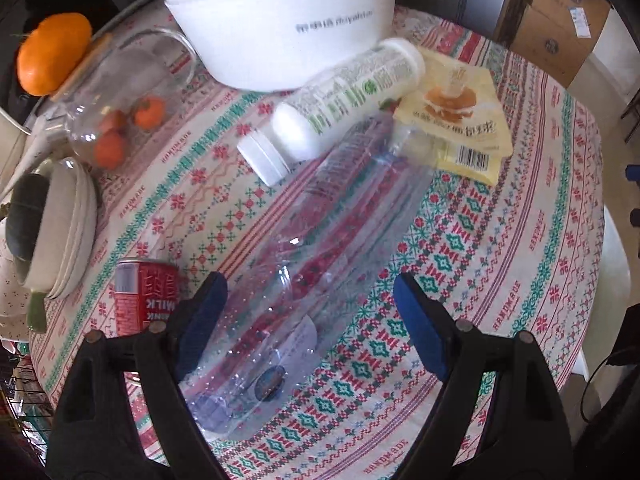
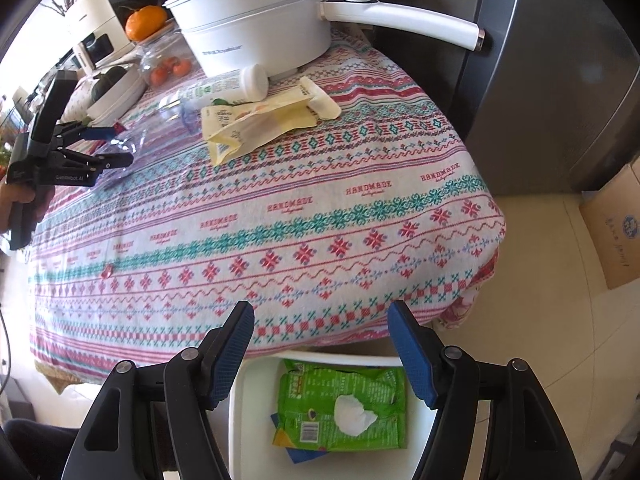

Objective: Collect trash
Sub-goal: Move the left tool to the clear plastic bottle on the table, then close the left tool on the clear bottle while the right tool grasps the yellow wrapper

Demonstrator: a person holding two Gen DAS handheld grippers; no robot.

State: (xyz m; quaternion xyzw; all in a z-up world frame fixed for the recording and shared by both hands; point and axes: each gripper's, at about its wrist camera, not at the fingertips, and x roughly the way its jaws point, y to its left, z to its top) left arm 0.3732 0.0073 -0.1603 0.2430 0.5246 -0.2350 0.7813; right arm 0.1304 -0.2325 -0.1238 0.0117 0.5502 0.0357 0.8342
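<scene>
A clear empty plastic bottle [image 1: 320, 248] lies on the patterned tablecloth [image 1: 500, 240]. My left gripper [image 1: 310, 316] is open with the bottle's lower half between its fingers, the left pad close to it. A white drink bottle [image 1: 340, 108], a yellow snack wrapper [image 1: 460, 120] and a red milk can [image 1: 140, 296] lie around it. My right gripper [image 2: 320, 352] is open and empty above a white bin [image 2: 240, 420] that holds a green wrapper [image 2: 344, 396]. The left gripper [image 2: 114, 146] also shows in the right wrist view.
A white electric pot [image 1: 280, 20] stands at the back. A glass jar [image 1: 120, 100] with small tomatoes, an orange [image 1: 52, 52] and stacked bowls [image 1: 68, 236] are at the left. A cardboard box [image 2: 616, 220] sits on the floor by the grey fridge [image 2: 540, 80].
</scene>
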